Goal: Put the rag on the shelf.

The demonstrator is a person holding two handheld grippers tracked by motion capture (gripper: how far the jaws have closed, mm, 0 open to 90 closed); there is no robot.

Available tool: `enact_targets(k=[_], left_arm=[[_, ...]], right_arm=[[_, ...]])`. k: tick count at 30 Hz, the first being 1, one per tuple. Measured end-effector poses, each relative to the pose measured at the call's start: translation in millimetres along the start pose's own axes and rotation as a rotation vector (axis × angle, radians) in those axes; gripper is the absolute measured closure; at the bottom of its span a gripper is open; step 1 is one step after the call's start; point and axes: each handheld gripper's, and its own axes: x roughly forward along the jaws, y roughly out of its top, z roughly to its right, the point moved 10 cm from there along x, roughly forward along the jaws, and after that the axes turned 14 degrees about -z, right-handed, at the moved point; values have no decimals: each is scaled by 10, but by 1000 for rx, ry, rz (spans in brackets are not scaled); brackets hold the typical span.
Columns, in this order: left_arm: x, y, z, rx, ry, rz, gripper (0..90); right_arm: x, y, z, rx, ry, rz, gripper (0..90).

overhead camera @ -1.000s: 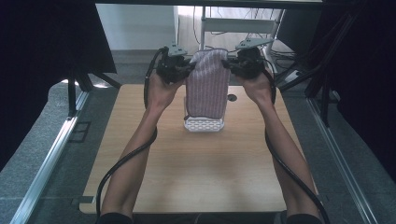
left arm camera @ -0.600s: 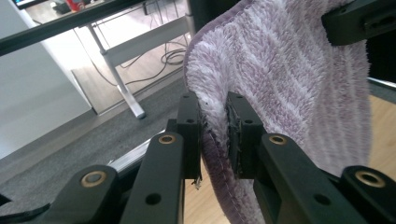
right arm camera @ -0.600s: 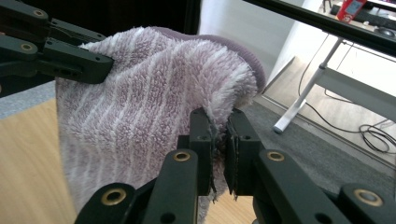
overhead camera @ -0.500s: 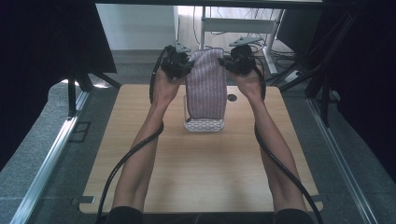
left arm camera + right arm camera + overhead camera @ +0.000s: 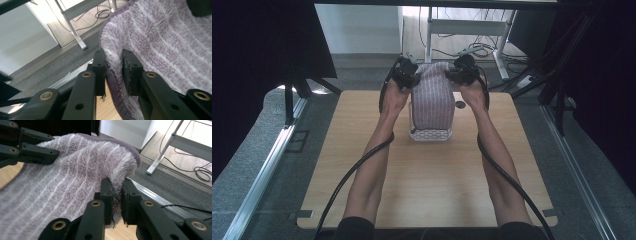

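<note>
My left gripper (image 5: 113, 71) and right gripper (image 5: 117, 200) each clamp a towel (image 5: 432, 97) corner — jaws just easing apart, cloth between them.

Wooden table (image 5: 422, 190), grey carpet floor (image 5: 272, 200), white desk frame (image 5: 472, 25) with cables (image 5: 482, 50), dark curtains (image 5: 257, 45)

A light wooden table (image 5: 422, 190), rectangular, with rounded corners and small metal tabs at the near corners. Stood on grey carpeted floor (image 5: 267, 210), with a metal rail running along each side. Directly on the tabletop, toward the far middle: a white perforated basket (image 5: 430, 134), draped from above by a striped purple towel (image 5: 432, 100). Just right of the basket, a small dark round spot (image 5: 460, 105) on the wood; too small to identify. Otherwise bare wood grain toward the near edge.
</note>
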Motion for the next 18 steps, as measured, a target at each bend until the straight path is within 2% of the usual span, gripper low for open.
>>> enact_targets(k=[2,4,6,8,10,12,14,18], left_arm=[[42,-31,-14,3,18,-20,590],[67,-67,-37,-9,15,-38,496],[62,-95,-73,-17,20,-40,432],[54,-128,-85,-47,-9,-44,403],[34,-159,-105,-51,-11,-46,380],[26,-197,-102,-61,-40,-58,347],[7,-227,-109,-71,-50,-54,329],[-29,-280,-95,-103,-115,-54,283]], right_arm=[[35,-36,32,7,-12,-8,713],[50,-70,63,23,-14,-9,656],[60,-107,80,38,0,-14,614],[64,-152,101,41,-2,-23,594],[70,-197,102,40,14,-34,567],[71,-240,101,36,19,-45,534],[70,-276,93,39,30,-53,496],[41,-321,64,52,54,-45,453]])
